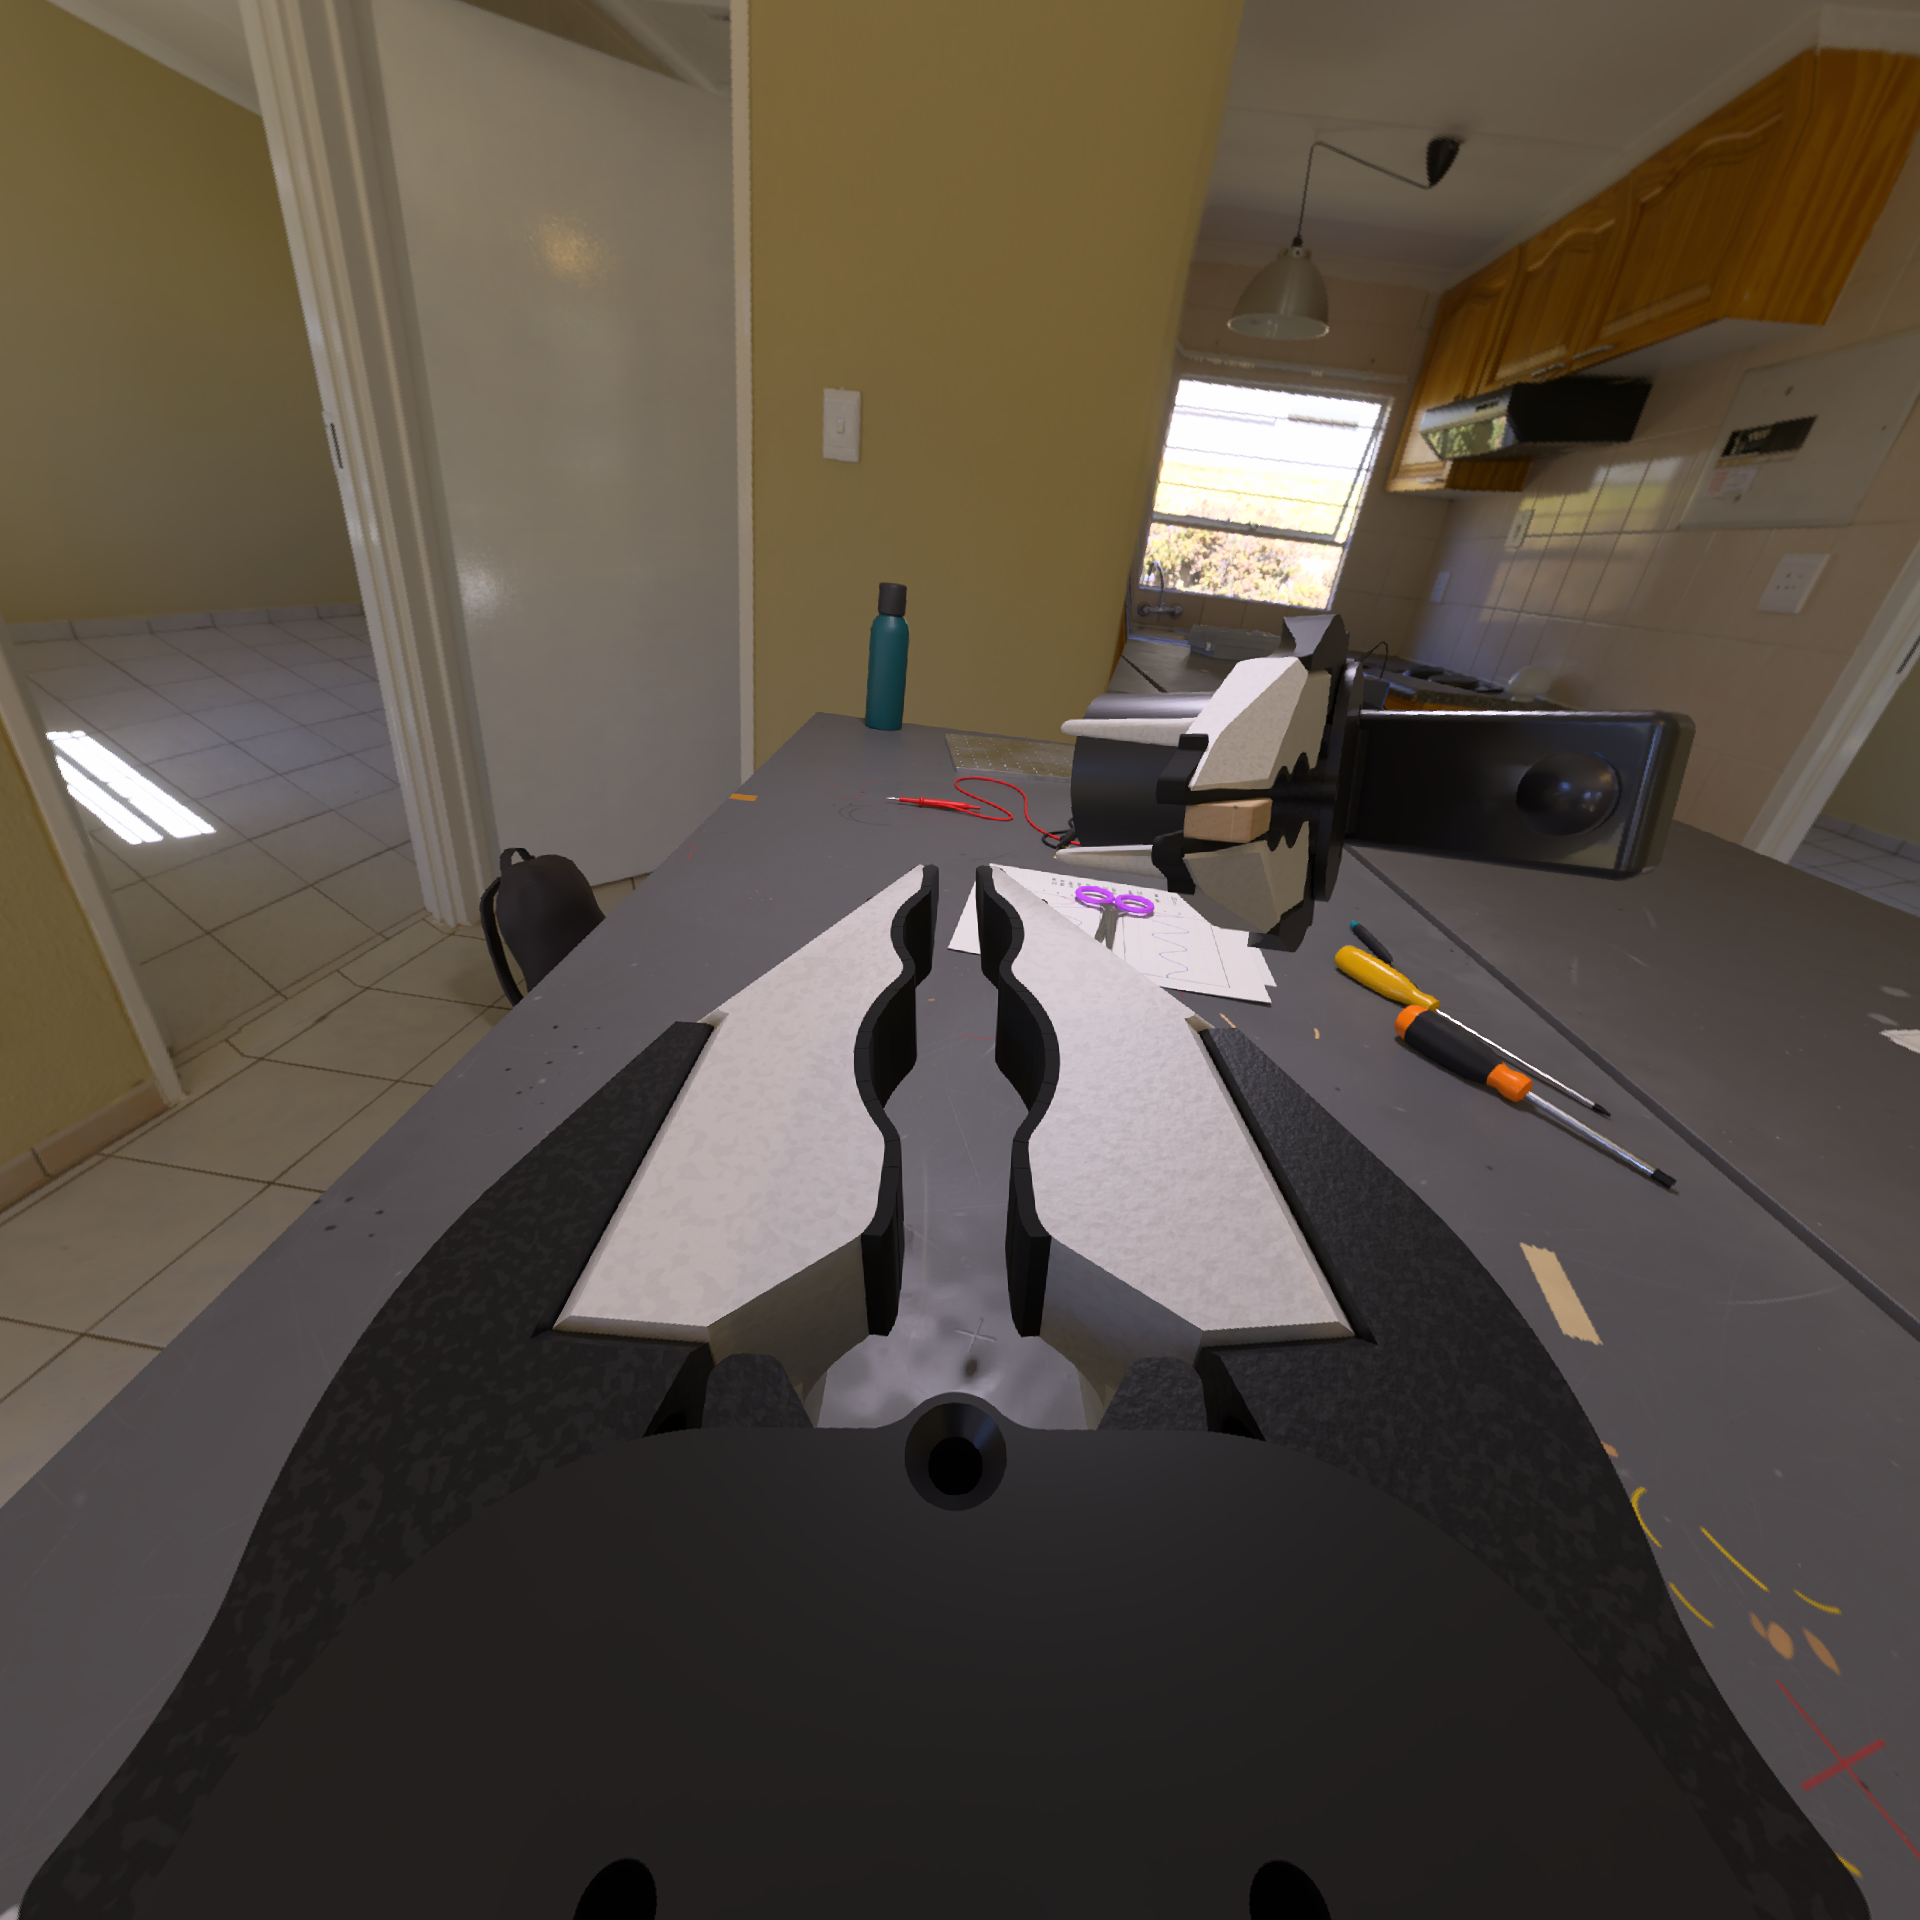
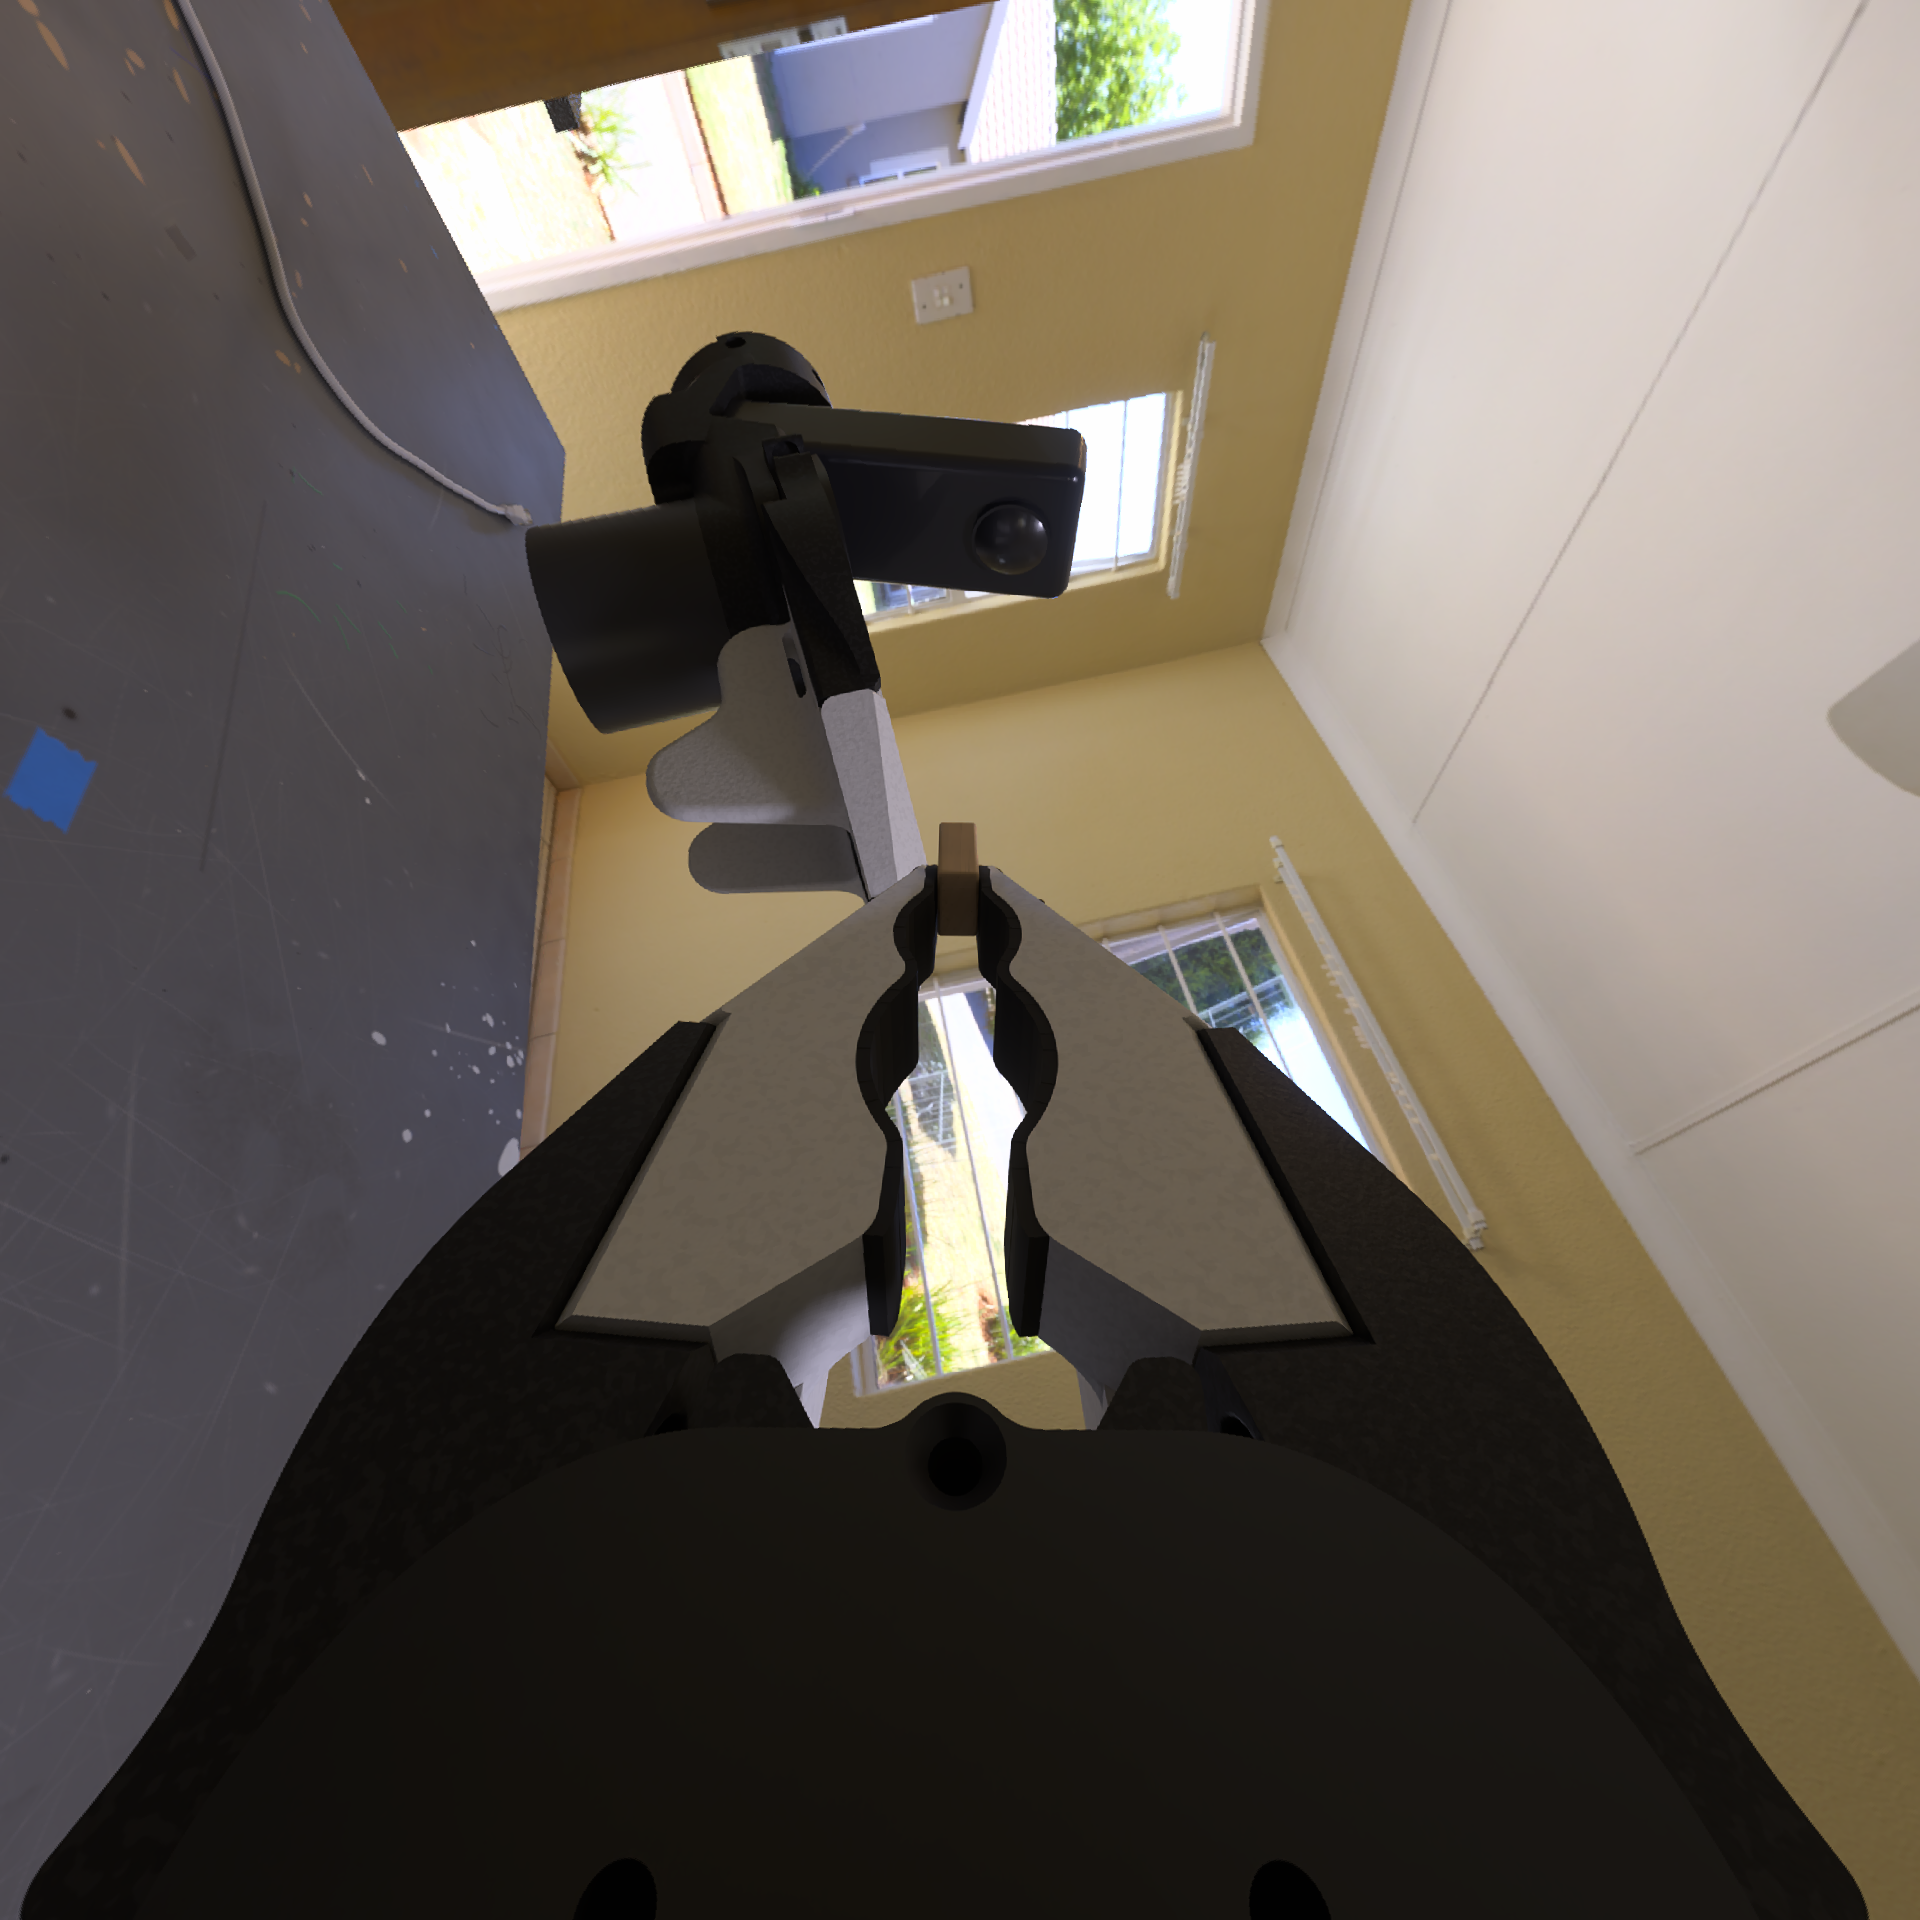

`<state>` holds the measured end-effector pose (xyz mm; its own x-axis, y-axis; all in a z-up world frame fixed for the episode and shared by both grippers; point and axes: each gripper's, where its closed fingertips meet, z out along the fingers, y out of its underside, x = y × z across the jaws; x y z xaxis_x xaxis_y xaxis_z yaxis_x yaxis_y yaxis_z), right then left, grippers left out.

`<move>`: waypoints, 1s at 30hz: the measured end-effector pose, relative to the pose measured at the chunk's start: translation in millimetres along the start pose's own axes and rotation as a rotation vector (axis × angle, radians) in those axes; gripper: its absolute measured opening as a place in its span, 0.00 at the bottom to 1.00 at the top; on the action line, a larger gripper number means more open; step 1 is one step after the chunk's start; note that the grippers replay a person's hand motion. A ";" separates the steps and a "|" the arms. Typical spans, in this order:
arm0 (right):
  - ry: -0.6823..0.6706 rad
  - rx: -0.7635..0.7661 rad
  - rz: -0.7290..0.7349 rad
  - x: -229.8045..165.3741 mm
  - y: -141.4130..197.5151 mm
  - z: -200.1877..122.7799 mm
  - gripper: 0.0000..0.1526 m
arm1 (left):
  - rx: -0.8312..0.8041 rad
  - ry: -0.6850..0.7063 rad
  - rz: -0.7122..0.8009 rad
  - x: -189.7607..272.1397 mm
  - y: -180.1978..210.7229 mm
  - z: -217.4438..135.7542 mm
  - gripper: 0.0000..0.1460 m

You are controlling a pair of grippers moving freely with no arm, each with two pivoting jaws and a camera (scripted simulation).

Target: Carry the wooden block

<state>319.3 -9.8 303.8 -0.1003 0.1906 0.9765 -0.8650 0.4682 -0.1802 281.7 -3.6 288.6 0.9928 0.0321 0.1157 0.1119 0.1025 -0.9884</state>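
Observation:
The wooden block (image 2: pixel 956 881) is a small tan piece pinched between the tips of my right gripper (image 2: pixel 956 899). The right gripper is rolled on its side and holds the block in the air above the grey table (image 2: pixel 260 935). In the left wrist view the right gripper (image 1: pixel 1195 826) hovers ahead and to the right with the block (image 1: pixel 1231 819) in its jaws. My left gripper (image 1: pixel 957 883) is empty. Its jaws stand close together with only a narrow gap, low over the table (image 1: pixel 727 935). In the right wrist view the left gripper (image 2: pixel 883 831) has its fingertips just left of the block.
On the table lie purple-handled scissors (image 1: pixel 1114 904) on white paper (image 1: pixel 1195 951), two screwdrivers (image 1: pixel 1455 1039), red probe leads (image 1: pixel 966 802) and a teal bottle (image 1: pixel 886 657) at the far edge. A black backpack (image 1: pixel 535 914) stands on the floor to the left. A white cable (image 2: pixel 312 312) crosses the table.

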 end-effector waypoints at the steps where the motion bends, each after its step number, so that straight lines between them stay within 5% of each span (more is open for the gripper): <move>1: -0.005 0.000 0.006 0.2 -0.5 -0.2 0.04 | -0.003 0.003 0.003 0.6 0.3 0.3 0.05; 23: -0.012 0.014 0.144 3.2 0.1 -2.5 0.04 | -0.019 0.000 0.063 1.1 1.8 1.5 0.05; 30: 0.073 0.107 0.405 16.8 7.6 -11.7 0.04 | 0.003 -0.003 0.078 3.4 -1.1 2.8 0.07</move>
<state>316.7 7.1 317.4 -0.4109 0.4029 0.8179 -0.8096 0.2513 -0.5305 284.7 -0.9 290.4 0.9983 0.0428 0.0387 0.0341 0.1026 -0.9941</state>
